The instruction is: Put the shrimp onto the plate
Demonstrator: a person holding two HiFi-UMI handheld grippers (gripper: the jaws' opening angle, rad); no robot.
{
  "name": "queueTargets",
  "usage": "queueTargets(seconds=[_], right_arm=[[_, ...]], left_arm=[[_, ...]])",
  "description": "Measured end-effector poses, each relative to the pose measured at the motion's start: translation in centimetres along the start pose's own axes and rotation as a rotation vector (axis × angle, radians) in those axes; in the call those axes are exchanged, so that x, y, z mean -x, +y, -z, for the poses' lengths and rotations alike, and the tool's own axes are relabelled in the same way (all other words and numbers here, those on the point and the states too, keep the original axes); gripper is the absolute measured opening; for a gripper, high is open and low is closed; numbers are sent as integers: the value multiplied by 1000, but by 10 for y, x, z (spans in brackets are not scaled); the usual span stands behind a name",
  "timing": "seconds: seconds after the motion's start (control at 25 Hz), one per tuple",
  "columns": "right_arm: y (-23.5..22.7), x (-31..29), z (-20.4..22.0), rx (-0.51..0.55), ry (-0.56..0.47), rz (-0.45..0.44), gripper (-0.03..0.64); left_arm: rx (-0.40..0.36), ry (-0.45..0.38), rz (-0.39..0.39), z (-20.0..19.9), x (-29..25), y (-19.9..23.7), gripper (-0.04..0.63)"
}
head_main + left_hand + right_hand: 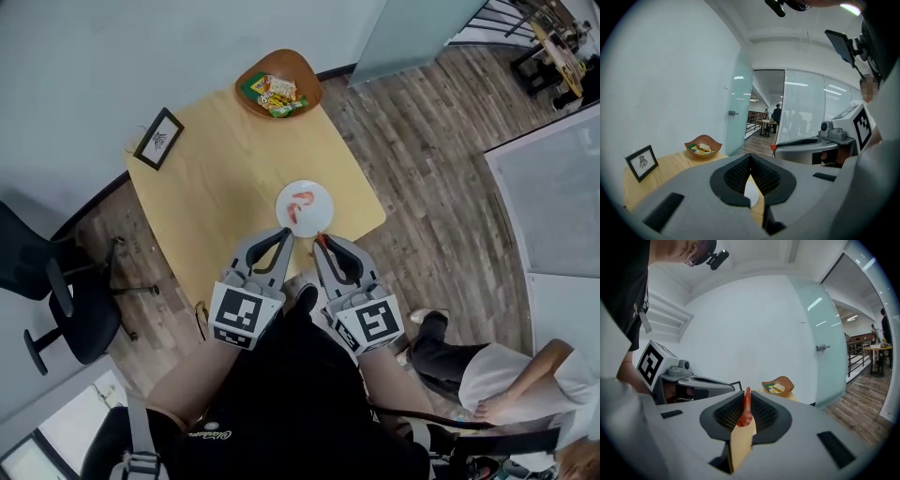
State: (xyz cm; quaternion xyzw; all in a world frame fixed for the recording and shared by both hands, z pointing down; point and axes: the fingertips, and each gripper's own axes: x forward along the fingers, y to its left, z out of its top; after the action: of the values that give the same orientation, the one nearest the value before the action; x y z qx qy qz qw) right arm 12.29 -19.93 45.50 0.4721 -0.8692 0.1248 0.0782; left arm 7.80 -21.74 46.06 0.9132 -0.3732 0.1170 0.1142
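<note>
The table is surfaced in smooth matt wood, the plate in glossy white glaze. The left gripper and right gripper are cased in matt grey plastic; the shrimp is seen as smooth.

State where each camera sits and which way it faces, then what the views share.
Head view: on the person's head, looking down at the light wooden table, round white plate, left gripper, right gripper and torso.
Left gripper view: on the left gripper, along its shut, empty jaws; right gripper alongside.
Right gripper view: on the right gripper, along jaws shut on an orange shrimp.
Shared: all three show the brown wooden bowl.
</note>
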Motion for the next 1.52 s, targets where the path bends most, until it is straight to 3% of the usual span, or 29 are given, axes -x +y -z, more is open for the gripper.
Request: queueTargets(seconds=[0.24,0.76,1.32,1.52], right_arm=[[-22,-23,34,30,96,20,44],[-76,-89,153,168,467,38,44],[-83,-118,204,390,749,-51,44],[-83,-119,217,430,802,-66,44]], left_arm=[[11,2,-16,1,1,8,2],[26,18,-44,5,0,24,2],[32,21,-67,6,2,40,2],[33,21,-74,7,4,44,2]])
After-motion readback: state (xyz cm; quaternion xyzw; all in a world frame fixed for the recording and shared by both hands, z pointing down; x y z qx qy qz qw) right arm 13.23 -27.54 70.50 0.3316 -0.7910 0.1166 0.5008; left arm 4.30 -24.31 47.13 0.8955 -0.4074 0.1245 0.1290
